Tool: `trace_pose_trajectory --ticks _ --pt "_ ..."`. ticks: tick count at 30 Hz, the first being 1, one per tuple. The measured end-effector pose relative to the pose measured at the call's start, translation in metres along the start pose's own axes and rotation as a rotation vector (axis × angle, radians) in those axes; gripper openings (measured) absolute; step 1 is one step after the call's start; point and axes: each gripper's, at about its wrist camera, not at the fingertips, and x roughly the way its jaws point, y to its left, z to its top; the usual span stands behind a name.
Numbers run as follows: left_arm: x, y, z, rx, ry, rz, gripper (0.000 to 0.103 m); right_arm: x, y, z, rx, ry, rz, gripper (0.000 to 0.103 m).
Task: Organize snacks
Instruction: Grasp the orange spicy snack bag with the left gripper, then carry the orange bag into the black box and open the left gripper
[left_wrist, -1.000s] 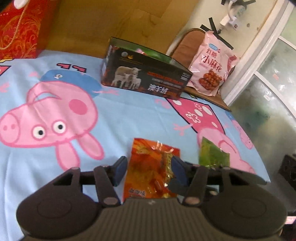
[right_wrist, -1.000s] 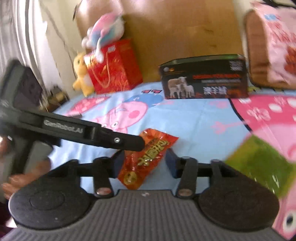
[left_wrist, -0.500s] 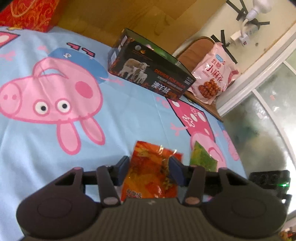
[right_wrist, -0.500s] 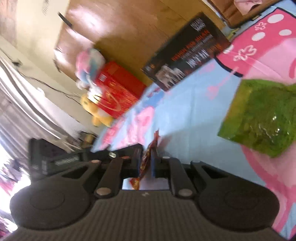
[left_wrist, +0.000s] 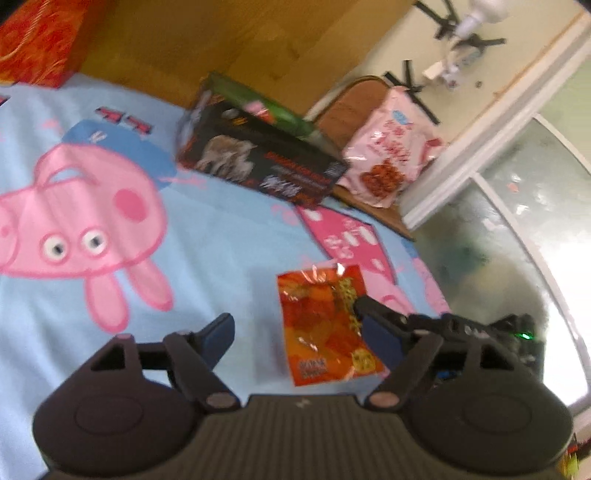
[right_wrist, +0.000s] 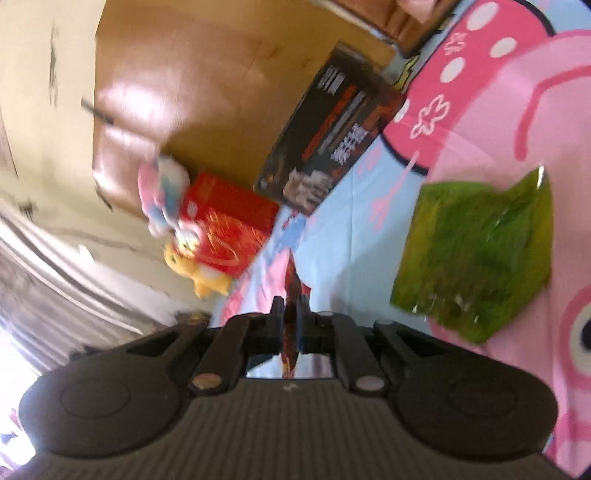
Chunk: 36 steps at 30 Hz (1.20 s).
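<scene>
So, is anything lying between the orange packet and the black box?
Nothing visible. Only the bedsheet lies between the orange packet, clamped in the right gripper, and the black box. The green packet lies off to one side.

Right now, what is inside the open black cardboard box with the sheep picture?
In the black cardboard box, the left wrist view shows something pink against its green inner wall. The front wall hides everything below; the blur prevents naming it.

The left gripper (left_wrist: 299, 334) has just opened off the orange snack packet (left_wrist: 325, 325), while the right gripper (right_wrist: 291, 325) (rolled sideways) has clamped its edge.
</scene>
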Motion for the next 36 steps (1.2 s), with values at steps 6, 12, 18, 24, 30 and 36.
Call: trace_pose_trajectory --ticks 6,12,18,24,30,36 --pt "0.015 -0.017 0.017 0.05 0.027 -0.054 0.05 -0.002 0.004 0.016 0.065 -0.008 0.115 0.009" --pt "0.028 -0.018 0.051 0.081 0.001 -0.037 0.031 0.007 0.018 0.049 0.004 -0.047 0.111 0.009" --pt "0.042 -0.024 0.116 0.16 -0.095 0.052 0.031 0.044 0.054 0.097 -0.158 -0.086 0.067 0.009" --pt "0.079 -0.01 0.173 0.186 -0.135 0.145 0.031 0.1 0.087 0.144 -0.389 -0.16 -0.046 0.009" --pt "0.114 0.0 0.178 0.251 -0.136 0.339 0.034 0.152 0.076 0.157 -0.543 -0.109 -0.26 0.02" --pt "0.096 -0.006 0.165 0.252 -0.155 0.36 0.034 0.144 0.074 0.146 -0.681 -0.132 -0.378 0.03"
